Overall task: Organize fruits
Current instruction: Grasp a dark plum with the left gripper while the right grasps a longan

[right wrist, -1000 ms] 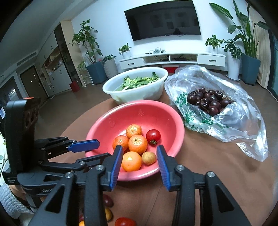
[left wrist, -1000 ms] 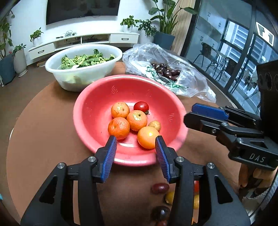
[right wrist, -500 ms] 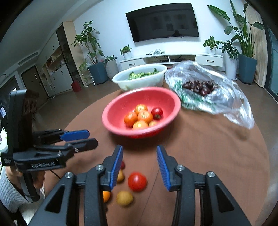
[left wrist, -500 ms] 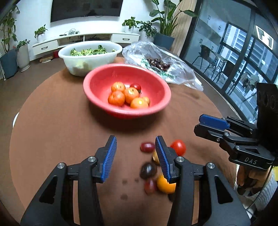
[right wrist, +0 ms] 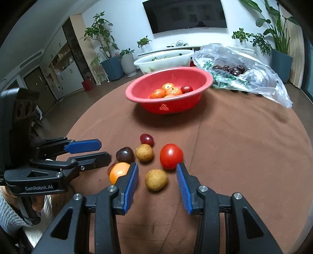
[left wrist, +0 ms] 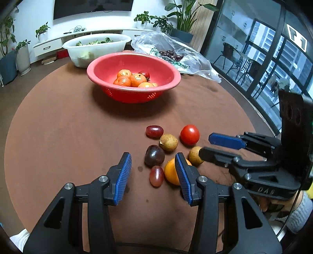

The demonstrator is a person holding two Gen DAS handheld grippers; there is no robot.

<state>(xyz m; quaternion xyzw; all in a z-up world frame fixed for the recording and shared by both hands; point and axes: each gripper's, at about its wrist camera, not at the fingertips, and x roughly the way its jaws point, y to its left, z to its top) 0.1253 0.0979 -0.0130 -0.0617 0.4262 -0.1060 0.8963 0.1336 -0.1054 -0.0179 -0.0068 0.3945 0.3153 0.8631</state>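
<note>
We see a white wall with a dark TV (right wrist: 184,16), a low white console (left wrist: 58,42) below, potted plants (right wrist: 99,41) along it, brown floor, glass doors (left wrist: 273,56) on one side.

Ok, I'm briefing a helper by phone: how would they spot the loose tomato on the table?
Find the red bowl on the brown table; in front of it lies a small cluster of loose fruit. The tomato sits at the cluster's right edge, beside two tan, rough-skinned fruits. It is the only bright red, glossy, round piece there, larger than the dark grapes.
</note>
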